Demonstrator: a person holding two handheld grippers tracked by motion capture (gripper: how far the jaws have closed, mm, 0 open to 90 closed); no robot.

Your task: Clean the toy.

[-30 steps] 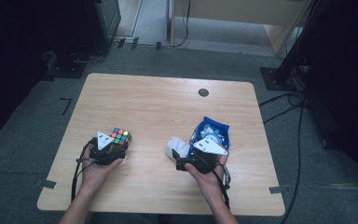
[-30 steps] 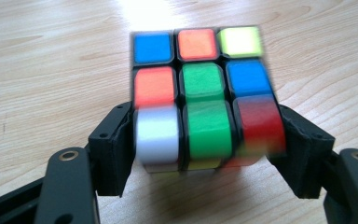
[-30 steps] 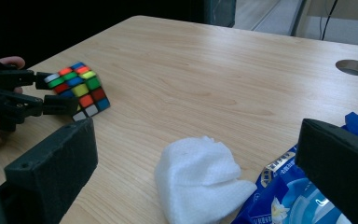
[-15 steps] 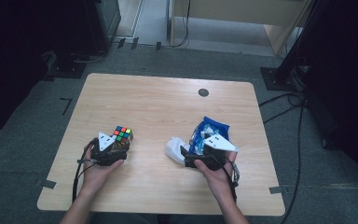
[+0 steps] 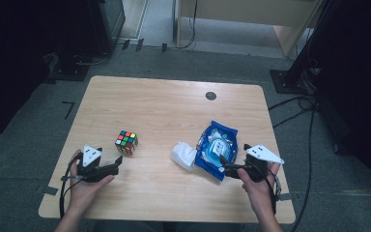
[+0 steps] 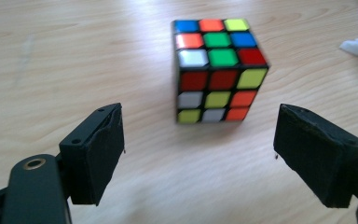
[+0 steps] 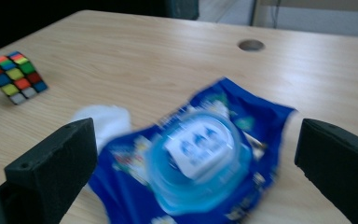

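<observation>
Resting on the wooden table [image 5: 174, 111] in the high view, the puzzle cube [image 5: 126, 142] sits just beyond the left gripper [image 5: 115, 166]. Left gripper view: its jaws have just been opening, cube apart. Right gripper view: the right gripper [image 7: 196, 158] gapes wide around the blue wipes pack [image 7: 200, 158], untouched

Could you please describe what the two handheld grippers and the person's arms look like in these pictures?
Each black handheld gripper, left gripper and right gripper, carries a pale grey three-cornered plate on top and trails a thin black cable. The jaws end in blocky black foam-like pads on glossy black arms with a brass-ringed hole. The forearms are bare, with no sleeves in sight.
</observation>
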